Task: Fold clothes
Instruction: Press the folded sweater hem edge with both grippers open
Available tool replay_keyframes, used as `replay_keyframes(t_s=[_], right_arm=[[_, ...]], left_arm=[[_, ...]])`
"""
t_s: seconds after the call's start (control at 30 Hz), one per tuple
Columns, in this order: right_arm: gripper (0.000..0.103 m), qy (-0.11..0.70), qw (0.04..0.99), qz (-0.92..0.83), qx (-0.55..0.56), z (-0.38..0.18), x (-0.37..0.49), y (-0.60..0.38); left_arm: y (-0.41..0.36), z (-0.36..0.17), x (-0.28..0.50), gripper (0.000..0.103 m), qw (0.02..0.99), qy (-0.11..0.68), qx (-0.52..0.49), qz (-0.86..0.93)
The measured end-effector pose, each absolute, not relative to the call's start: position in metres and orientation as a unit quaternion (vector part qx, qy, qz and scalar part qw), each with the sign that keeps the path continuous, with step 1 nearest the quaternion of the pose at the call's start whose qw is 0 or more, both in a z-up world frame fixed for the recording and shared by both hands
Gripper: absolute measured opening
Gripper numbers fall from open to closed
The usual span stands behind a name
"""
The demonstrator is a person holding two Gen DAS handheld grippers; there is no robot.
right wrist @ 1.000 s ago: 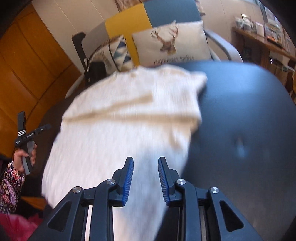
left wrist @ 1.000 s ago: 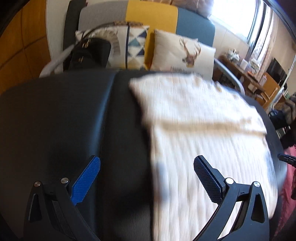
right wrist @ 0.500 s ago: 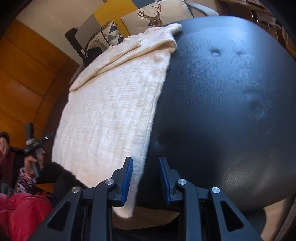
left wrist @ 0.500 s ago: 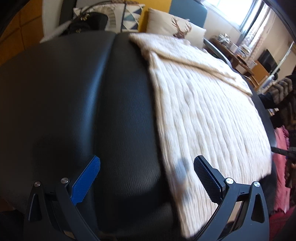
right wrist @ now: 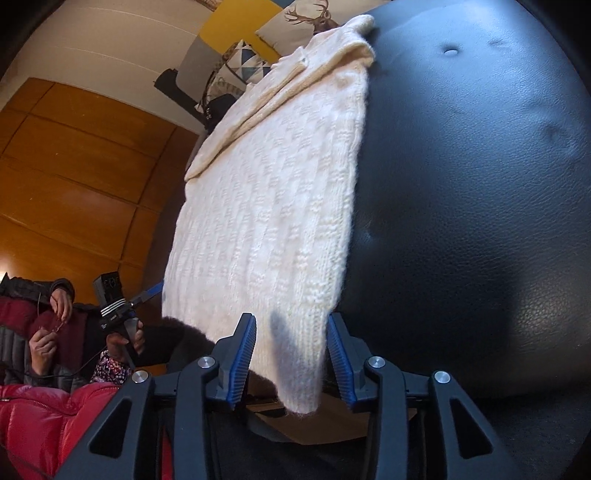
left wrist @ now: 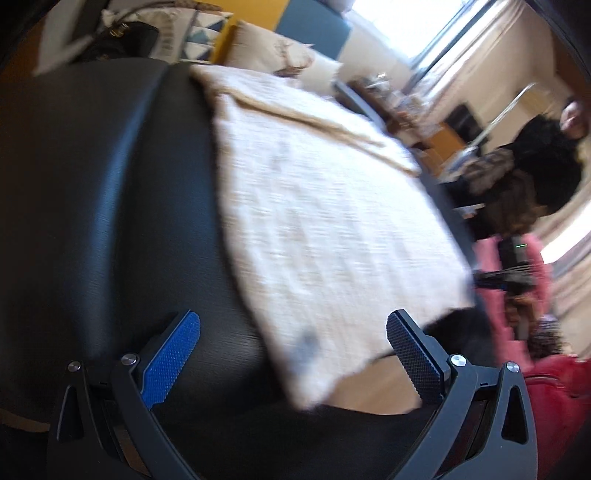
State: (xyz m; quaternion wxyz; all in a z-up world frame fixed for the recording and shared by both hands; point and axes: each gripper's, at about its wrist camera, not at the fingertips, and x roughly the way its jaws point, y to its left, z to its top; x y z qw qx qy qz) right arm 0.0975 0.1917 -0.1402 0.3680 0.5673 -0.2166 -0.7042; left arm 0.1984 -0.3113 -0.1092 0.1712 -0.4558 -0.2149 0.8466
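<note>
A cream knitted sweater (left wrist: 325,221) (right wrist: 280,206) lies flat on a black leather cushion (left wrist: 110,192) (right wrist: 461,184), its near hem hanging over the front edge. My left gripper (left wrist: 293,321) is wide open over the hem's left corner, and its pads do not touch the knit. My right gripper (right wrist: 291,319) straddles the hem's right corner. Its jaws are opening, with the knit hanging between the blue pads (right wrist: 243,343) and not pinched. In the right wrist view a hand holds the left gripper (right wrist: 118,310) at the far left.
A sofa with a deer cushion (right wrist: 314,18) and a black bag (left wrist: 125,37) stands behind the leather cushion. Orange wood panels (right wrist: 74,166) line the left wall. A person in dark and red clothes (right wrist: 33,406) sits close to the front edge. A cluttered desk (left wrist: 406,107) is at far right.
Both grippers have come down and tilted toward the sweater's near hem. The right jaws have widened and now have the hem corner between them. The left jaws stay wide open.
</note>
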Motion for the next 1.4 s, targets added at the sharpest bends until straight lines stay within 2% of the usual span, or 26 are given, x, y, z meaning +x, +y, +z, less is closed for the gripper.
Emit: replay_keyframes(t_s=[0.2,0.33,0.4,0.43,0.47,0.5,0.53,0.57,0.6,0.83,1.07,1.1,1.27,1.33,1.4], right_arm=[[0.040,-0.219,0.404,-0.675,0.578,-0.150,0.107,0.171],[0.040,-0.238,0.412,-0.665,0.576,-0.155,0.106,0.167],[0.039,-0.252,0.412,-0.660,0.576,-0.158,0.105,0.167],[0.038,-0.256,0.410,-0.660,0.575,-0.159,0.106,0.167],[0.037,-0.254,0.409,-0.662,0.573,-0.159,0.106,0.166],[0.036,-0.251,0.409,-0.666,0.571,-0.158,0.107,0.165],[0.035,-0.245,0.409,-0.671,0.568,-0.157,0.109,0.164],[0.034,-0.239,0.409,-0.676,0.565,-0.157,0.110,0.163],[0.032,-0.233,0.409,-0.680,0.562,-0.157,0.111,0.161],[0.030,-0.217,0.409,-0.689,0.557,-0.155,0.113,0.164],[0.030,-0.206,0.422,-0.685,0.557,-0.157,0.111,0.157],[0.030,-0.207,0.424,-0.684,0.556,-0.157,0.110,0.156],[0.030,-0.206,0.432,-0.681,0.554,-0.157,0.108,0.156],[0.030,-0.205,0.435,-0.680,0.554,-0.156,0.108,0.164],[0.030,-0.208,0.436,-0.678,0.554,-0.157,0.109,0.170]], left_arm=[[-0.293,-0.114,0.193,0.103,0.188,-0.195,-0.433,0.860],[-0.284,-0.110,0.199,0.102,0.190,-0.150,-0.435,0.867],[-0.284,-0.111,0.205,0.097,0.186,-0.136,-0.436,0.870],[-0.285,-0.112,0.207,0.093,0.182,-0.135,-0.436,0.871],[-0.287,-0.112,0.207,0.078,0.176,-0.137,-0.435,0.872],[-0.291,-0.112,0.207,0.060,0.170,-0.141,-0.434,0.873],[-0.297,-0.114,0.207,0.051,0.160,-0.147,-0.435,0.874],[-0.302,-0.116,0.206,0.036,0.152,-0.152,-0.437,0.873],[-0.305,-0.117,0.205,0.033,0.150,-0.158,-0.438,0.872],[-0.311,-0.116,0.208,0.035,0.160,-0.174,-0.459,0.856],[-0.309,-0.118,0.207,0.071,0.187,-0.219,-0.476,0.831],[-0.306,-0.117,0.206,0.073,0.190,-0.217,-0.474,0.832],[-0.302,-0.116,0.202,0.073,0.182,-0.216,-0.469,0.837],[-0.303,-0.117,0.203,0.067,0.175,-0.215,-0.468,0.839],[-0.304,-0.117,0.204,0.052,0.166,-0.208,-0.469,0.842]])
